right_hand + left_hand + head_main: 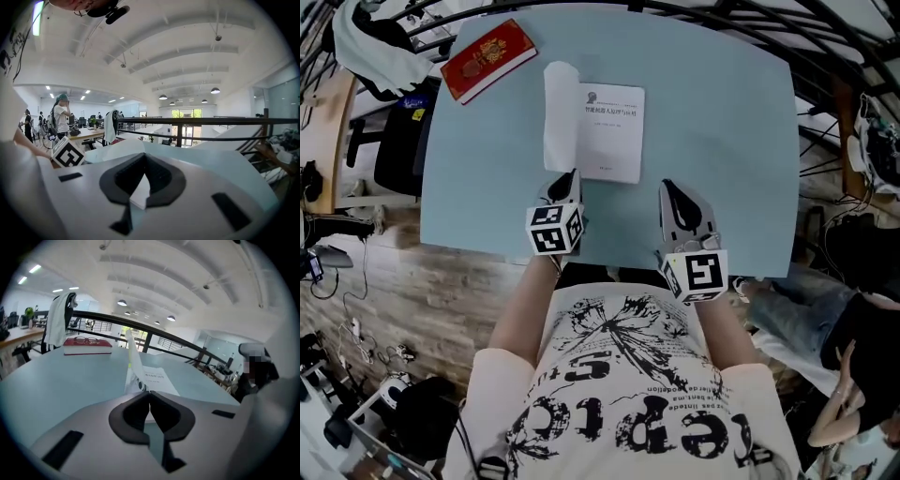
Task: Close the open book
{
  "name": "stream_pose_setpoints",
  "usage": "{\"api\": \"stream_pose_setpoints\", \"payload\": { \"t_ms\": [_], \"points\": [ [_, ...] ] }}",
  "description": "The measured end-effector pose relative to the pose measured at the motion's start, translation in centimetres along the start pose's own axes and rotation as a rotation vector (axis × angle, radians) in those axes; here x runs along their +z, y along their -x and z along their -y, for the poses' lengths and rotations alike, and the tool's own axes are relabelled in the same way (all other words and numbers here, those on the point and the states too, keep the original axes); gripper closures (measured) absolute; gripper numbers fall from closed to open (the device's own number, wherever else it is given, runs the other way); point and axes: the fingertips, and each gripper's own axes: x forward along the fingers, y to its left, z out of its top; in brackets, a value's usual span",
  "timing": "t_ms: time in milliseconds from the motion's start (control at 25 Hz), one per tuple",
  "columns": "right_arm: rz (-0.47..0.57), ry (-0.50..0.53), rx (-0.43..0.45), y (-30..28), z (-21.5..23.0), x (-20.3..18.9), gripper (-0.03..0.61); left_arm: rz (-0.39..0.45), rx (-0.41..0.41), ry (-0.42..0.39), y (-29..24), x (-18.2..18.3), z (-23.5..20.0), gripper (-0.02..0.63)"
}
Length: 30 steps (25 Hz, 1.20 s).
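Note:
A white book [614, 133] lies on the light blue table [722, 141], its printed title page facing up. Its left leaf [560, 112] stands curled up from the spine; the left gripper view shows this leaf [134, 359] upright. My left gripper [573, 174] is just in front of the book's near left corner, shut, with nothing between its fingers [149, 392]. My right gripper [667, 186] hovers to the right of the book's near edge, apart from it. Its tips [144, 155] meet with nothing held.
A red book [487, 60] lies at the table's far left corner, with glasses on top of it [87, 339]. A chair draped with a white garment [380, 52] stands beyond that corner. A seated person [848, 356] is off the table's near right.

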Motion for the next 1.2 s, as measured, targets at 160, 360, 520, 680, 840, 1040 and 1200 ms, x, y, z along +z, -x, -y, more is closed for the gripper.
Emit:
{"api": "stream_pose_setpoints", "payload": {
  "t_ms": [160, 360, 520, 680, 840, 1040, 1200],
  "points": [
    [0.006, 0.001, -0.027, 1.7, 2.1, -0.2, 0.568, -0.062, 0.019, -0.173, -1.5, -1.5, 2.4, 0.592],
    [0.012, 0.000, -0.049, 3.6, 4.0, -0.4, 0.568, -0.174, 0.043, -0.388, -3.8, -4.4, 3.9, 0.592],
    [0.045, 0.031, -0.082, 4.9, 5.4, 0.3, 0.569, -0.248, 0.019, -0.585, -5.0, -6.1, 4.8, 0.591],
    [0.071, 0.062, -0.093, 5.4, 5.7, 1.2, 0.568, -0.312, -0.038, -0.709, -5.8, -7.4, 5.3, 0.560],
    [0.066, 0.055, -0.095, 5.0, 5.3, 1.1, 0.569, -0.330, -0.119, -0.738, -5.8, -7.7, 5.4, 0.551],
    [0.055, 0.063, -0.083, 4.3, 4.5, 1.1, 0.568, -0.323, -0.199, -0.623, -5.5, -8.0, 6.2, 0.399],
    [0.054, 0.063, -0.082, 3.6, 3.9, 1.4, 0.568, -0.289, -0.174, -0.464, -5.0, -5.8, 5.4, 0.400]
  ]
}}
